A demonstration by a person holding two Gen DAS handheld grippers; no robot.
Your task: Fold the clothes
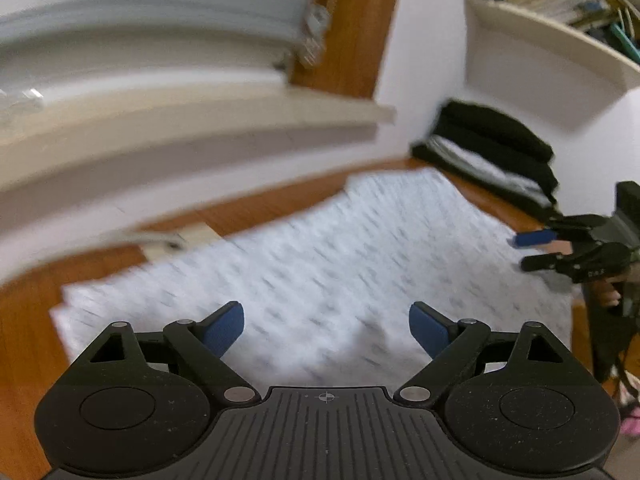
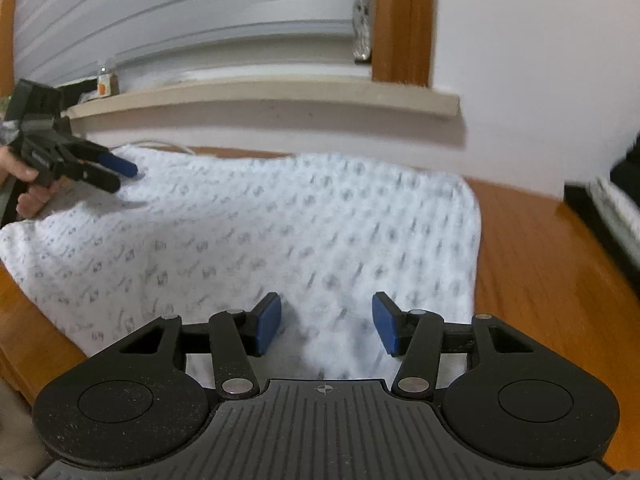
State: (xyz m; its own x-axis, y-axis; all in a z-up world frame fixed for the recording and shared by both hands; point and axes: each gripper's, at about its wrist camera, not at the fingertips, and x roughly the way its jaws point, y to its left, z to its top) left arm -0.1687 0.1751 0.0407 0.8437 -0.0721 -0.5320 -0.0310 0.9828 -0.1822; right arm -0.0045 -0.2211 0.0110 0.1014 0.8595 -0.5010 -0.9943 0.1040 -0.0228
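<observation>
A white garment with a small grey print (image 1: 320, 248) lies spread flat on the wooden table (image 1: 24, 340). My left gripper (image 1: 326, 312) hovers over its near part, wide open, nothing between the blue pads. In the right wrist view the same garment (image 2: 280, 232) fills the middle. My right gripper (image 2: 326, 312) stands over its near edge, jaws partly apart and empty. Each gripper shows in the other's view: the right gripper (image 1: 520, 253) at the cloth's right edge, the left gripper (image 2: 126, 179) at the far left corner, held by a hand (image 2: 28, 196).
A stack of folded dark and striped clothes (image 1: 492, 152) sits at the table's back right by the wall. A window sill (image 2: 280, 96) runs behind the table, with a small bottle (image 2: 106, 82) on it. A bookshelf (image 1: 560, 20) hangs above the stack. Bare table wood (image 2: 540, 260) shows right of the garment.
</observation>
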